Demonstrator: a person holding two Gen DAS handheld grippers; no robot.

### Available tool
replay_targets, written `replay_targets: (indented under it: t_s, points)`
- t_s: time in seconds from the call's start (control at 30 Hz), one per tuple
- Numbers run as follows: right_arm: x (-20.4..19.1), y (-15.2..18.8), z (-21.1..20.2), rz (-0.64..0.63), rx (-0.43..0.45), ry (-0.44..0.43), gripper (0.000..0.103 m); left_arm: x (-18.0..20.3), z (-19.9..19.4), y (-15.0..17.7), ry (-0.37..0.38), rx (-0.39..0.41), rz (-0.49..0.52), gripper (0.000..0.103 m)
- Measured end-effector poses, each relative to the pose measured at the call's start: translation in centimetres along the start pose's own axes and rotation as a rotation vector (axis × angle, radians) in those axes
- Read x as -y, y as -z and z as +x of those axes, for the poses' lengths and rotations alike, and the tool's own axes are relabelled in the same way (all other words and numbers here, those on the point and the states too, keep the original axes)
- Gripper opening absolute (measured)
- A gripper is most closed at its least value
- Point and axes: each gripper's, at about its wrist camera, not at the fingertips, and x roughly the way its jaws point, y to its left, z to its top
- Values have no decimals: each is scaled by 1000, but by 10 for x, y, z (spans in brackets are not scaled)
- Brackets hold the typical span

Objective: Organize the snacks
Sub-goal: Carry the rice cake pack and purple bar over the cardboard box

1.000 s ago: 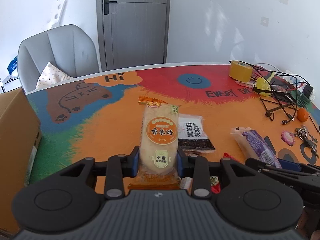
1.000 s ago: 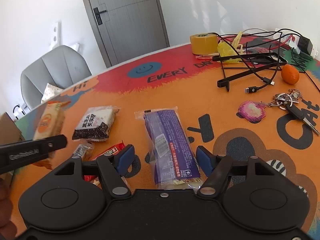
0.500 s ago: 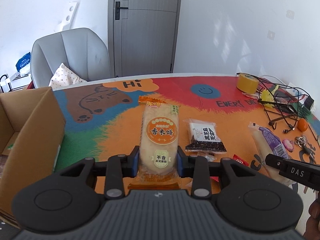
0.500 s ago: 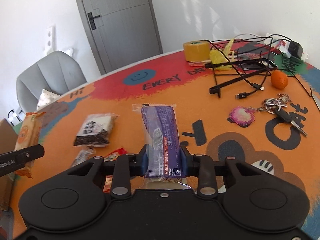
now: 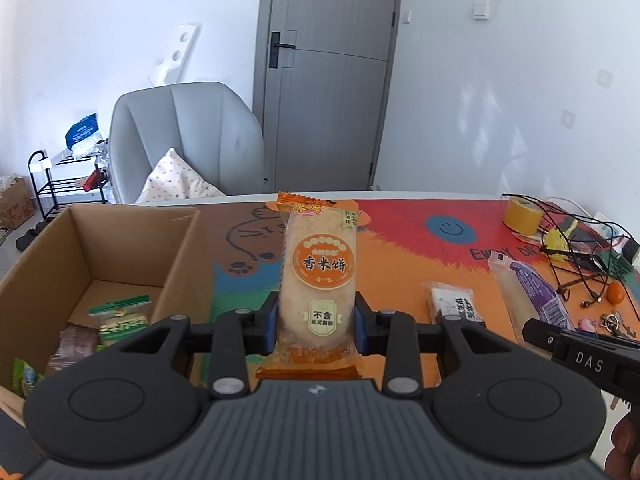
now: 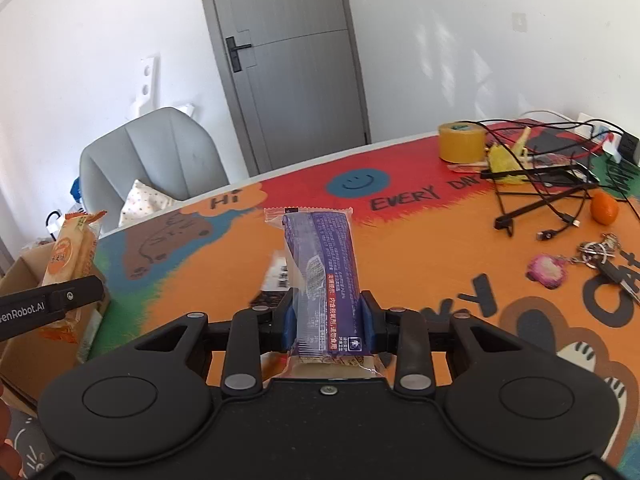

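At lower left, one cardboard box [image 5: 120, 248] is now showing, holding several packets. Two grippers are each clamping one snack: left gripper [image 5: 316, 322] on the rice cracker [image 5: 318, 276] at centre, right gripper [image 6: 329, 326], newly closed, lifting the purple bar [image 6: 324, 264] off the table [image 6: 420, 248].

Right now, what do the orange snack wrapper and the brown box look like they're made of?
Orange snack wrapper: glossy plastic film, it seems; it shows sheen, crimped end seals and a clear part revealing the pale cake inside. Brown box: plain matte corrugated cardboard, judging by its dull brown walls and folded flaps.
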Motion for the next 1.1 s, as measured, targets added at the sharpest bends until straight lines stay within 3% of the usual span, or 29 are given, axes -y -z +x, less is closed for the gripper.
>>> replay_targets:
  t_s: [0.53, 1.1]
  points:
    - [-74, -11, -2, -105, 34, -111, 32, -66, -26, -12, -84, 59, -82, 34]
    - [-156, -13, 6, -197, 36, -202, 32, -143, -29, -18, -161, 61, -174, 34]
